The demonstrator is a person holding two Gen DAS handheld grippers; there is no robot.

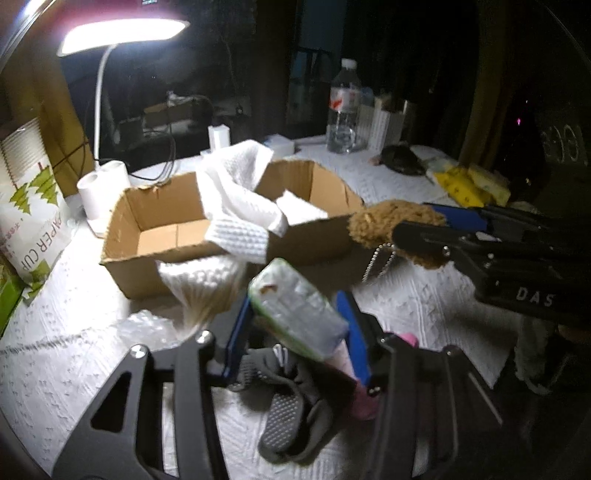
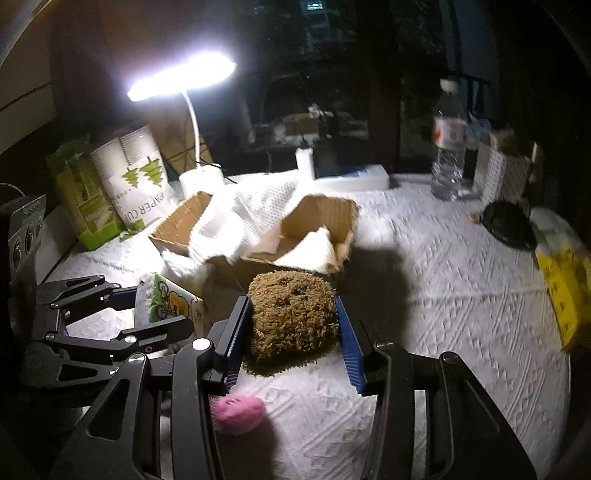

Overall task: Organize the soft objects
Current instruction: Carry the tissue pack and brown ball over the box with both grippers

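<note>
My left gripper (image 1: 295, 314) is shut on a green-edged tissue pack (image 1: 295, 314), held above the table in front of the cardboard box (image 1: 155, 236). The pack also shows in the right wrist view (image 2: 170, 302). My right gripper (image 2: 291, 325) is shut on a brown fuzzy plush (image 2: 291, 317), which hangs near the box's right end in the left wrist view (image 1: 391, 225). A white towel (image 1: 236, 199) drapes over the box rim. A pink soft toy (image 2: 238, 410) and grey gloves (image 1: 288, 406) lie on the table below the grippers.
A lit desk lamp (image 1: 122, 33), a paper cup pack (image 1: 29, 192) and toilet rolls (image 1: 103, 184) stand left of the box. A water bottle (image 1: 343, 110) stands at the back. A dark object (image 2: 509, 225) and yellow packs (image 2: 565, 291) lie at the right.
</note>
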